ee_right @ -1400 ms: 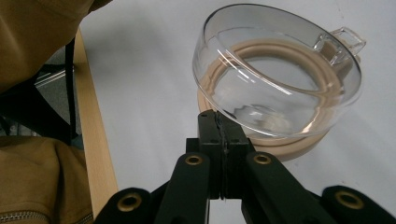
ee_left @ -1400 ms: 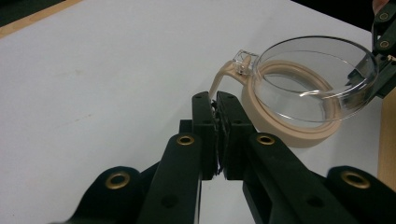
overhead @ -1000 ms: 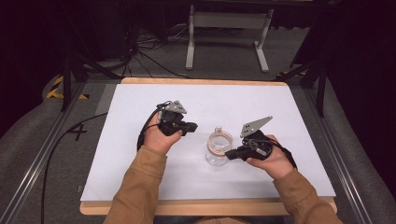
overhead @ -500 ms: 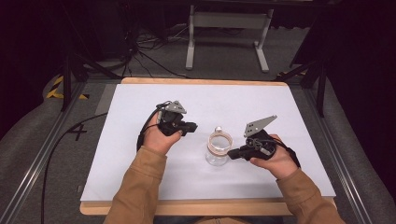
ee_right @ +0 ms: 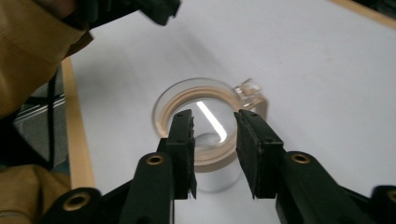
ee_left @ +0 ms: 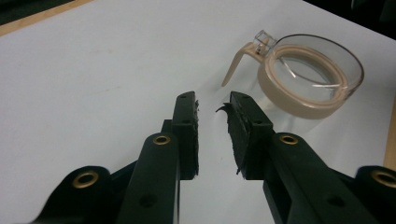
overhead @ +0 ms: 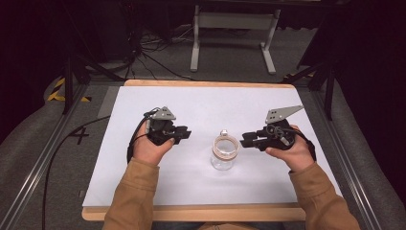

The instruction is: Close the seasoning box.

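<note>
Two hand-held grippers flank a clear glass jar with a tan rubber ring round its mouth (overhead: 225, 152), upright near the middle of the white table top (overhead: 201, 103)

The left black two-jaw gripper (overhead: 184, 134) sits left of the jar, well apart from it, jaws released with a narrow gap and nothing between them. The right black two-jaw gripper (overhead: 245, 139) is just right of the jar's rim, jaws parted and empty; whether they touch the glass cannot be told. Both tan sleeves (overhead: 134, 194) enter from the near edge
</note>
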`<action>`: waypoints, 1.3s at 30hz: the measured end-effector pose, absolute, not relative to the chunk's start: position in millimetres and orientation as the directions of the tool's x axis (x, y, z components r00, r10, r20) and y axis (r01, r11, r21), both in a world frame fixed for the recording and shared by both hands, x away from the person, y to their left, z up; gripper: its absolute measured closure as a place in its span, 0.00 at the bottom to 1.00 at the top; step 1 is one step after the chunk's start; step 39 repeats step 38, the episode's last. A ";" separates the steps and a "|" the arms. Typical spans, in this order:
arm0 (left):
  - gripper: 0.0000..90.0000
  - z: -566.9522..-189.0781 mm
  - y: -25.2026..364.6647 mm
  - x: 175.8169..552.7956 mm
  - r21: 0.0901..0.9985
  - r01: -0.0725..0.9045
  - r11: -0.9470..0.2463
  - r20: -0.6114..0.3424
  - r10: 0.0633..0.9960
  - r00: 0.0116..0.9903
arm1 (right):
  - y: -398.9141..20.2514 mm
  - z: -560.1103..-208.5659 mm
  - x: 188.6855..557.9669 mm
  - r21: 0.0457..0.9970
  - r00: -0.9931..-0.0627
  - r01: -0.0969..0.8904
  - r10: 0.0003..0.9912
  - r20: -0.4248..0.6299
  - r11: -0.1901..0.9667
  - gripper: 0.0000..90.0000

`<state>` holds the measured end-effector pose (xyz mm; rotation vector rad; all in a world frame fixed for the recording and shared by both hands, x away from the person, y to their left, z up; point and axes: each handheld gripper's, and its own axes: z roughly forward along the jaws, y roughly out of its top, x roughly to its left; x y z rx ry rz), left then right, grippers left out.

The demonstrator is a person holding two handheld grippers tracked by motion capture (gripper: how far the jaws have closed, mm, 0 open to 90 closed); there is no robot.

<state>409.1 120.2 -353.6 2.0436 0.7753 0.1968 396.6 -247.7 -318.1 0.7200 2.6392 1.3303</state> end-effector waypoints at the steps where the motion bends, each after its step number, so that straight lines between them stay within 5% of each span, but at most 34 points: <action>1: 0.80 -354.2 123.9 407.8 0.804 0.448 -0.390 -0.146 0.602 0.785 | -252.0 -317.3 400.0 0.790 -0.877 0.363 0.467 0.110 0.495 0.71; 20: 0.67 -391.8 165.1 417.9 0.794 0.502 -0.343 -0.131 0.709 0.693 | -329.6 -360.7 462.7 0.746 -0.716 0.506 0.693 0.083 0.433 0.54; 39: 0.57 -425.7 170.3 433.6 0.721 0.589 -0.365 -0.159 0.740 0.654 | -343.8 -422.6 481.6 0.687 -0.681 0.582 0.723 0.119 0.435 0.54</action>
